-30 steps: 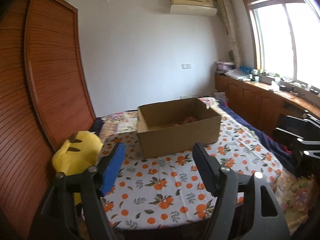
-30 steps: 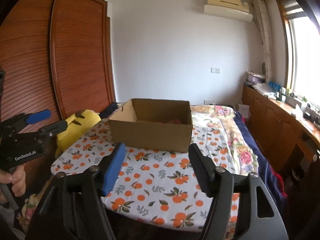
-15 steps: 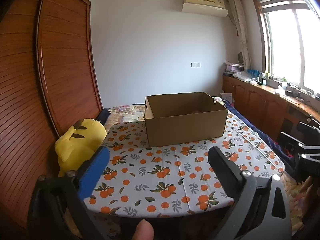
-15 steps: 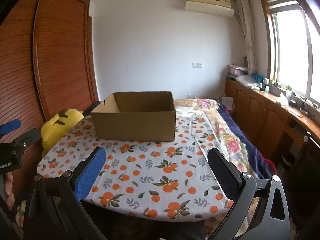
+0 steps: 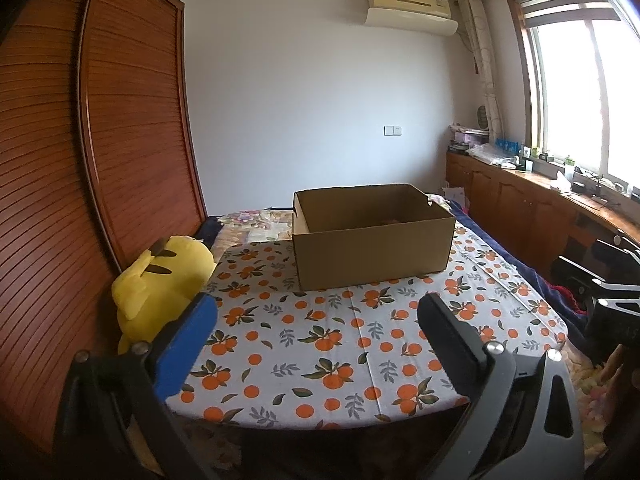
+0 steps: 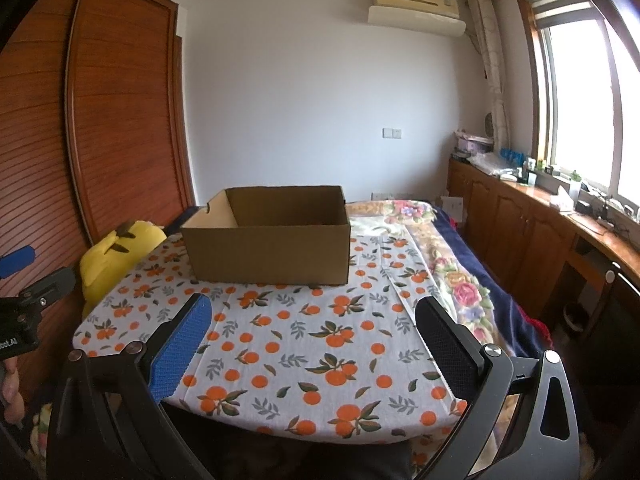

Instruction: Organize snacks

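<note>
A: Left claw (image 5: 316, 336)?
B: Spread wide, nothing between the blue pad and the black pad. It hangs above the near edge of the worktop (image 5: 328, 344), which wears an orange-print cloth.

A: Right claw (image 6: 312, 334)?
B: Likewise released and unloaded, over the same near edge.

A: The snacks?
B: Only a reddish scrap shows above the near wall from the left view, deep inside the cardboard box (image 5: 372, 256); type unreadable. From the right view the box's (image 6: 272, 256) contents are hidden.

A: Box position?
B: Far half of the worktop, top open, well apart from both claws.

A: Surroundings?
B: A yellow plush toy (image 5: 160, 284) sits against the wooden wardrobe (image 5: 132, 120), beside the worktop's left edge.
</note>
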{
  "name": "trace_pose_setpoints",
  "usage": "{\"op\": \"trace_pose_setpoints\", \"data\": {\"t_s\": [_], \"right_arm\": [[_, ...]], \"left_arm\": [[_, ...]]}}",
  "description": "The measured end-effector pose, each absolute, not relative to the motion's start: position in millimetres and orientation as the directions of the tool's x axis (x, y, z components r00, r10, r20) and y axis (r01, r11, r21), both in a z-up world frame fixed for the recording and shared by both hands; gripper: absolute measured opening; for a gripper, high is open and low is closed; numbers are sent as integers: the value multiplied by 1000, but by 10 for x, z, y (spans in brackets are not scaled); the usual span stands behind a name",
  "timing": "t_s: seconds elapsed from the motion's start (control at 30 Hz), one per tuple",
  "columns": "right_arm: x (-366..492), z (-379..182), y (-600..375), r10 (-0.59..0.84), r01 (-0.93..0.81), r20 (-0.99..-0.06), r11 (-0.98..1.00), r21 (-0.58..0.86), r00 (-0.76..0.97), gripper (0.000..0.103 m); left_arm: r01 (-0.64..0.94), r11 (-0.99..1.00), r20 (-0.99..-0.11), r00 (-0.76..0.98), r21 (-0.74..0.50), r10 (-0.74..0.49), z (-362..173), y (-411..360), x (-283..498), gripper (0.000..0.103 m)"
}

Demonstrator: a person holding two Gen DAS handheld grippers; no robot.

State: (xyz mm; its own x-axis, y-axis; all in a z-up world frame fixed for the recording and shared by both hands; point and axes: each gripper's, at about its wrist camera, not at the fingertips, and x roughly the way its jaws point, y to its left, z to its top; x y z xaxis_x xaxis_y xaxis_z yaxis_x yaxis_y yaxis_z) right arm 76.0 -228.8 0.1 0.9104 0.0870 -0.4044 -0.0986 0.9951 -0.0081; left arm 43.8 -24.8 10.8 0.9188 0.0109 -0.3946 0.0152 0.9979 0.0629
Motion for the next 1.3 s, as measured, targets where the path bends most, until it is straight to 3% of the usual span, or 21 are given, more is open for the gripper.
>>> {"op": "trace_pose_setpoints", "data": {"t_s": [1.3], "right_arm": [[750, 49, -2272, 72, -85, -381, 996, -16, 922, 103]], "left_arm": [[-1, 997, -372, 928, 80, 31, 123, -230, 380, 101]]}}
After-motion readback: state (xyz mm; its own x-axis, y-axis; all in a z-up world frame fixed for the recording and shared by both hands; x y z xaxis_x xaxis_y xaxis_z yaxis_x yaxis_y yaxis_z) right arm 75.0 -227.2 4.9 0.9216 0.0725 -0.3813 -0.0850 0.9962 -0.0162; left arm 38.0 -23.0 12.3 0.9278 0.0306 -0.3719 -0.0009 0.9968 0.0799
